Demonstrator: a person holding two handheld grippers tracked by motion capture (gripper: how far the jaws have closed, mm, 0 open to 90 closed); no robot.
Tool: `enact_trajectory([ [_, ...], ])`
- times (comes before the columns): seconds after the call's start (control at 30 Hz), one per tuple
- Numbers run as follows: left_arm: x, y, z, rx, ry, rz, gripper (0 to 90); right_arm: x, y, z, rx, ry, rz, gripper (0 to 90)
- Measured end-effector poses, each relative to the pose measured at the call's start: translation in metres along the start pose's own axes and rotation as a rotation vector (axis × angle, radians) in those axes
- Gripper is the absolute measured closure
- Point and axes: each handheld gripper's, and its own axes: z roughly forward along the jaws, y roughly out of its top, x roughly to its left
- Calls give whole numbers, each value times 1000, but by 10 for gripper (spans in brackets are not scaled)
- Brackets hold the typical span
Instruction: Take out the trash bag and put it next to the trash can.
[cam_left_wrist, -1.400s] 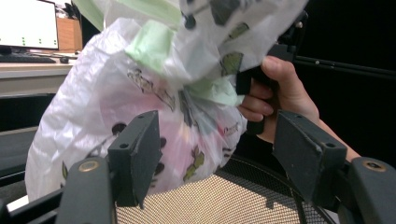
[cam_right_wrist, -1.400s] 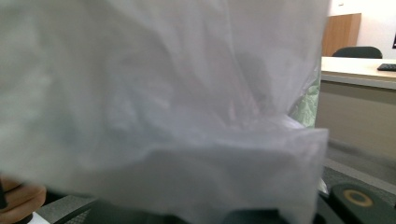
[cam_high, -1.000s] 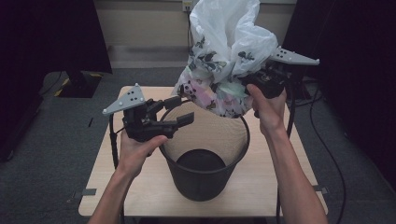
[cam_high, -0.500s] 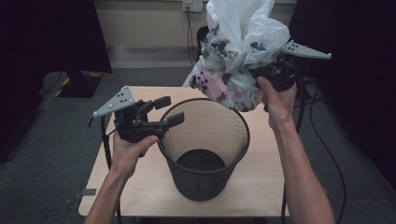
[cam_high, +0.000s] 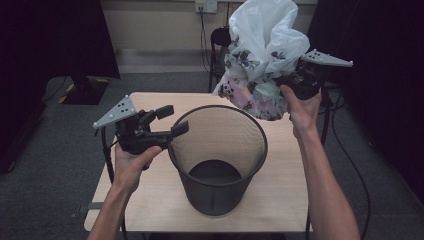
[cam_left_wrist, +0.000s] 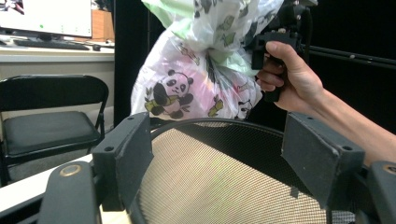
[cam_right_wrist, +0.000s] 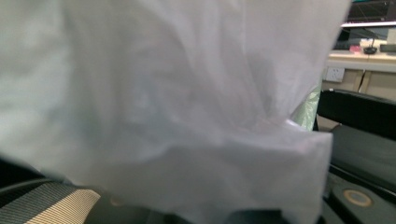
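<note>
Left tongs (cam_high: 172, 121) are held open at the left rim of the black mesh bin (cam_high: 218, 159) on the bench (cam_high: 280, 197). Right tongs (cam_high: 295, 82) are clamped on a panda-print plastic bag (cam_high: 260, 60), raised above the bin's far rim.
</note>
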Motion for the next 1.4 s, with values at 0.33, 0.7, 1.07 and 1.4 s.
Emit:
enact_trajectory([
  [0.33,16,-16,-12,15,34,-38,234,-12,-33,8,58,-33,11,861],
  [0.7,27,-23,-26,41,82,-55,185,-23,-79,11,131,-52,40,861],
  [1.07,42,-45,-52,61,167,-84,158,-44,-155,1,244,-109,82,861],
  [1.4,47,-90,-59,212,245,-83,153,-36,-203,1,355,-129,5,856],
])
